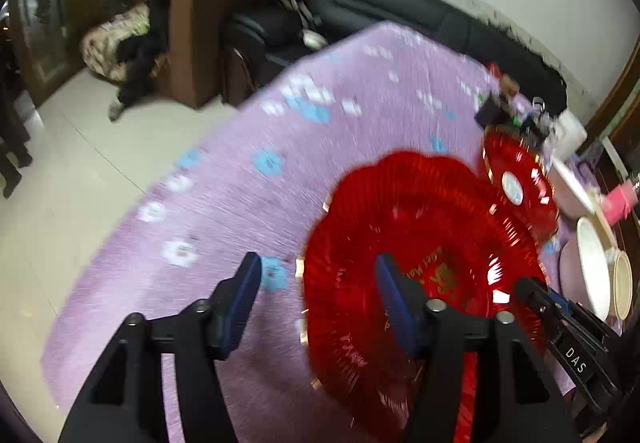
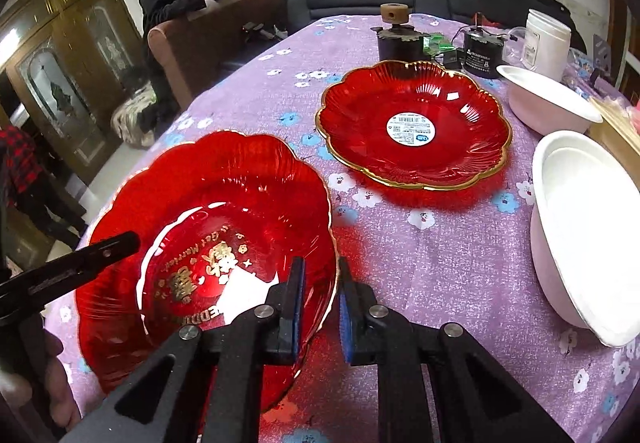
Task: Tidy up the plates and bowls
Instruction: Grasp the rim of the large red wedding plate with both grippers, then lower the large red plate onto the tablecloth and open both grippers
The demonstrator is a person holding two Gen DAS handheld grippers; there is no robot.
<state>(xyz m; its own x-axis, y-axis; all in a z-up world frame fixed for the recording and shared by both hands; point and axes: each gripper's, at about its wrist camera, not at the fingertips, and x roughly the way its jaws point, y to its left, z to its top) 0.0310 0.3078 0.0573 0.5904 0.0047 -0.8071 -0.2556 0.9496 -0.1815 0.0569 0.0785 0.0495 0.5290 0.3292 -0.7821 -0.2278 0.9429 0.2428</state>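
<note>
right claw [image 2: 318,307] clamped on near red plate [image 2: 208,243] rim, left claw [image 1: 316,295] agape beside its edge, lilac tablecloth [image 2: 432,255] between plates

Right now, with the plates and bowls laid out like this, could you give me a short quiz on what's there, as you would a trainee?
1. True or false: the far plate bears a round sticker.
2. Which is spread wider? A. left gripper B. right gripper
3. Fill in: the bowls are ____ in colour.
Key: 1 true; 2 A; 3 white.
</note>
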